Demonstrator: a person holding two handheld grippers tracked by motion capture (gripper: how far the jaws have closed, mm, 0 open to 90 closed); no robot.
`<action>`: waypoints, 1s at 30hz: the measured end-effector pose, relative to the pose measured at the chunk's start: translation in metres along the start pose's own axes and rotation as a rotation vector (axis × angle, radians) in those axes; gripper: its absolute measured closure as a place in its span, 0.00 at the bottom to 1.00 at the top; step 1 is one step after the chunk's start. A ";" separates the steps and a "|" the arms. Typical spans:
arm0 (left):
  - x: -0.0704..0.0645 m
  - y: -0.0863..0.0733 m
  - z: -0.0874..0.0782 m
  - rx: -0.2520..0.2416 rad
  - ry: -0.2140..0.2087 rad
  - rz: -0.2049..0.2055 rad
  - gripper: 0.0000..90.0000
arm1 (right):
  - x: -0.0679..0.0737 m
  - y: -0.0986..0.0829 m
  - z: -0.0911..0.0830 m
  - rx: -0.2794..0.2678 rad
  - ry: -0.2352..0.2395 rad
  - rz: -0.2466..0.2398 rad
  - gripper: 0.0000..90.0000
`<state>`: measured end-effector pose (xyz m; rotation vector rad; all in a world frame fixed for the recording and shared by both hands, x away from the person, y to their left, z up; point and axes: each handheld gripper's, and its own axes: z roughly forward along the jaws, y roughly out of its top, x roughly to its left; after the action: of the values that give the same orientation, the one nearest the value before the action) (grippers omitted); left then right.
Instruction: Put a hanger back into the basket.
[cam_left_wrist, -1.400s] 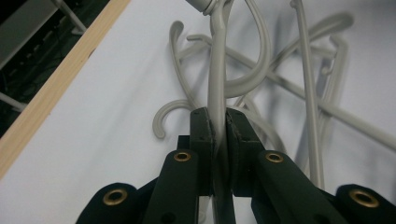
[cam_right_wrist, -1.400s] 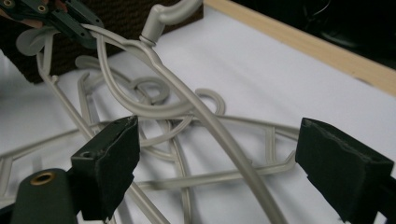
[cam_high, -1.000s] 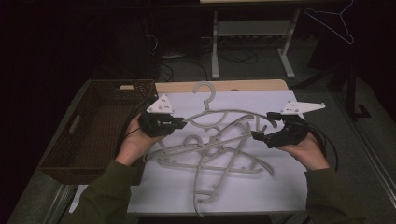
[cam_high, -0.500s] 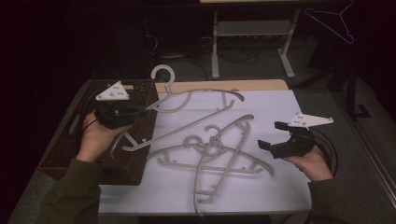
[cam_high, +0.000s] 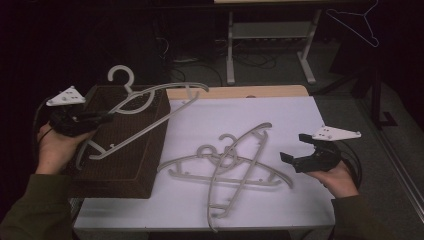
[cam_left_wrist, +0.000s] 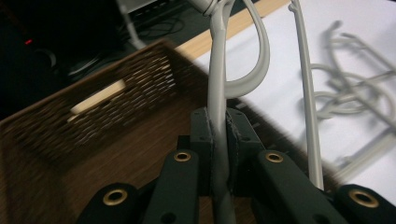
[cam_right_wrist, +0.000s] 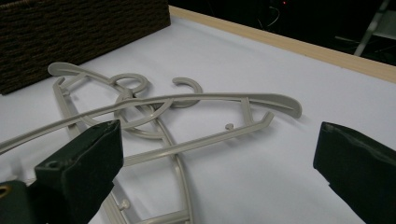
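The worktop has a white surface with a strip of bare wood along its far edge. A dark woven basket stands at its left end. Near the middle lie two grey plastic hangers, crossed one over the other, their hooks close together and pointing away.

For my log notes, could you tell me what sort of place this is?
Probably a lab or workshop set up for recording: a white-covered table in a dark room, cables on the floor and a metal stand behind.
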<state>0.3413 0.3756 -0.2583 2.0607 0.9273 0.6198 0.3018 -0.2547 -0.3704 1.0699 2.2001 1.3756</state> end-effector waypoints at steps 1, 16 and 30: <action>0.004 -0.003 -0.002 -0.001 0.010 -0.010 0.92 | 0.000 0.000 0.000 0.000 -0.003 -0.002 0.01; 0.063 -0.053 -0.022 0.074 0.178 -0.100 0.92 | -0.003 -0.003 0.002 0.016 -0.018 -0.002 0.01; 0.068 -0.070 -0.002 0.131 0.180 -0.154 0.74 | -0.004 -0.003 0.002 0.021 -0.022 -0.010 0.01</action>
<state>0.3539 0.4595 -0.3061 2.0478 1.2486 0.6852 0.3039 -0.2569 -0.3746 1.0743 2.2063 1.3333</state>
